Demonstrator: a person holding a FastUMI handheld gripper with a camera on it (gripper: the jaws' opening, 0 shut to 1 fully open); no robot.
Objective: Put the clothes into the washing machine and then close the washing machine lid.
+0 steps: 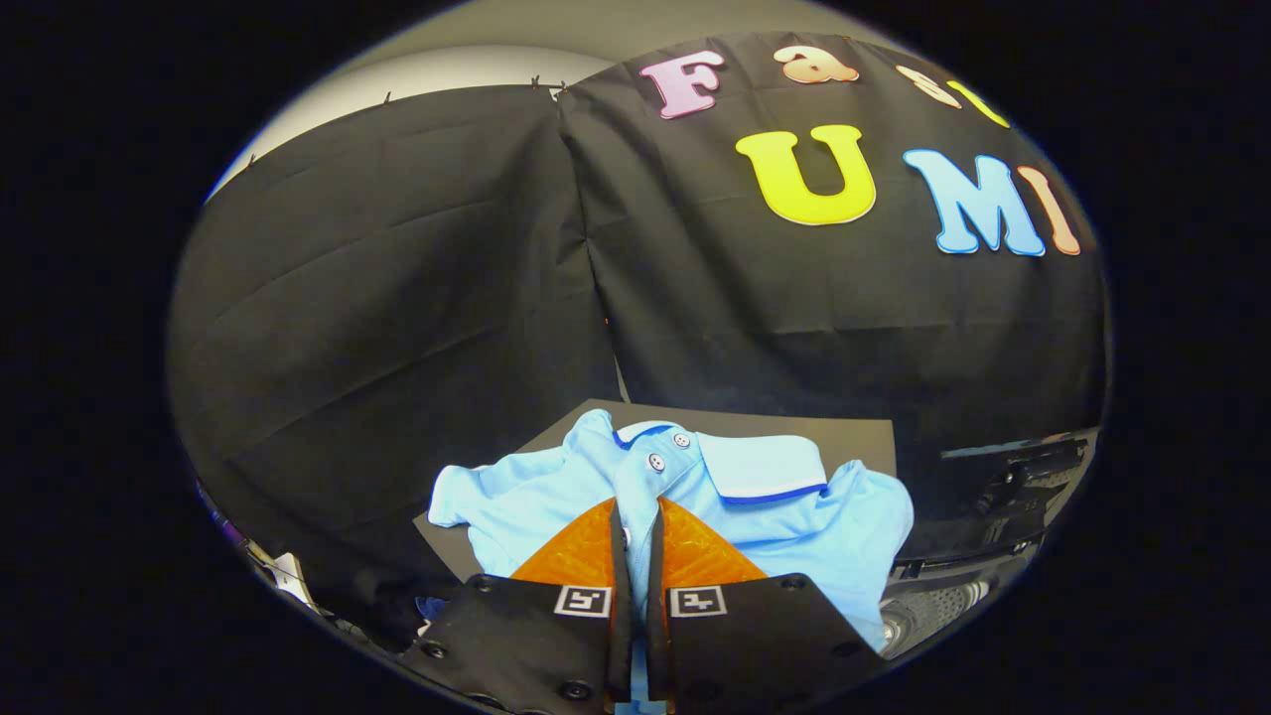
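Note:
A light blue polo shirt [814, 526] with white buttons and a dark-trimmed collar lies crumpled on a dark flat surface [854, 437]. My gripper [636, 508] sits over the middle of the shirt, just below the button placket. Its two fingers [586, 546] are pressed close together, with a thin strip of blue fabric pinched in the narrow gap between them. To the right of the shirt, lower down, is a dark machine body [1003, 487] with a shiny rim and a perforated metal part [928, 608], apparently the washing machine; its lid is not clear to me.
Black cloth walls [397, 298] stand close behind and to the left of the shirt, meeting at a seam. Some small items [288, 576] poke out at the lower left, beyond the dark surface.

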